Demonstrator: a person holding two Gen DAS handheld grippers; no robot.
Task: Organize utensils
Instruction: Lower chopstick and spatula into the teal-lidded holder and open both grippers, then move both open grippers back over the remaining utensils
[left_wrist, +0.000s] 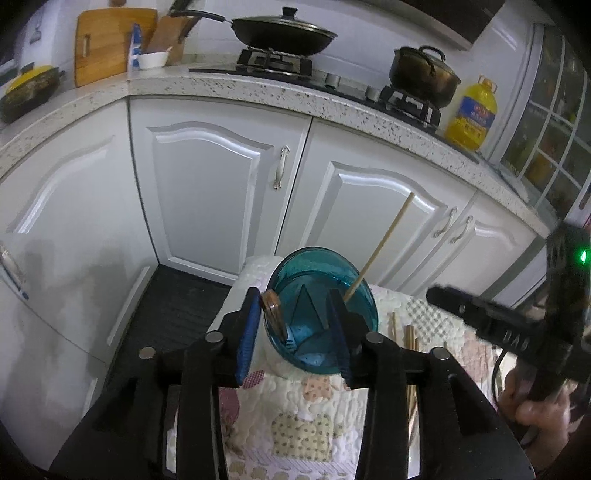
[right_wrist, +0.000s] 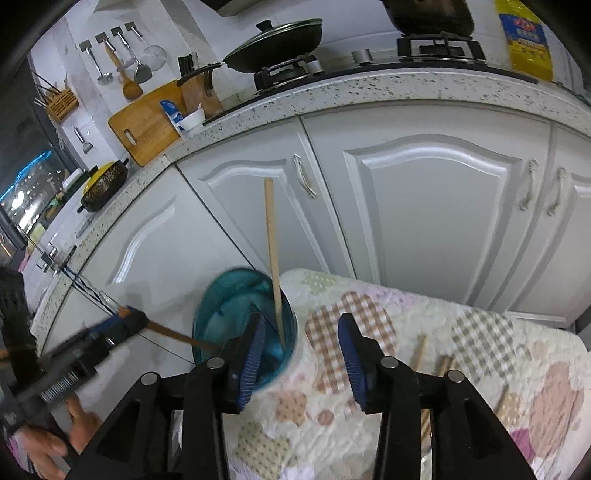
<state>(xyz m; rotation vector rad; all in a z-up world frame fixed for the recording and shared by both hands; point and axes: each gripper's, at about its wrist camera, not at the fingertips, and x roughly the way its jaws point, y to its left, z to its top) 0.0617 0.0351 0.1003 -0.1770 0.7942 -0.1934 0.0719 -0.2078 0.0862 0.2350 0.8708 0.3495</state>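
Observation:
A teal glass holder (left_wrist: 321, 314) stands at the edge of a quilted cloth (left_wrist: 295, 417) and holds one upright wooden chopstick (left_wrist: 384, 243). My left gripper (left_wrist: 295, 328) hovers over the holder's mouth with its jaws apart; a brown wooden spoon (left_wrist: 273, 310) rests against its left finger and dips into the holder. In the right wrist view the spoon's handle (right_wrist: 173, 334) runs from the left gripper (right_wrist: 110, 325) into the holder (right_wrist: 236, 310), beside the chopstick (right_wrist: 273, 258). My right gripper (right_wrist: 301, 354) is open and empty just right of the holder.
Several loose chopsticks (right_wrist: 439, 365) lie on the quilted cloth (right_wrist: 406, 369) to the right of the holder. White cabinet doors (left_wrist: 207, 192) stand close behind. A speckled counter (left_wrist: 258, 92) carries a stove with a wok (left_wrist: 284, 33), a pot (left_wrist: 424, 74) and an oil bottle (left_wrist: 472, 114).

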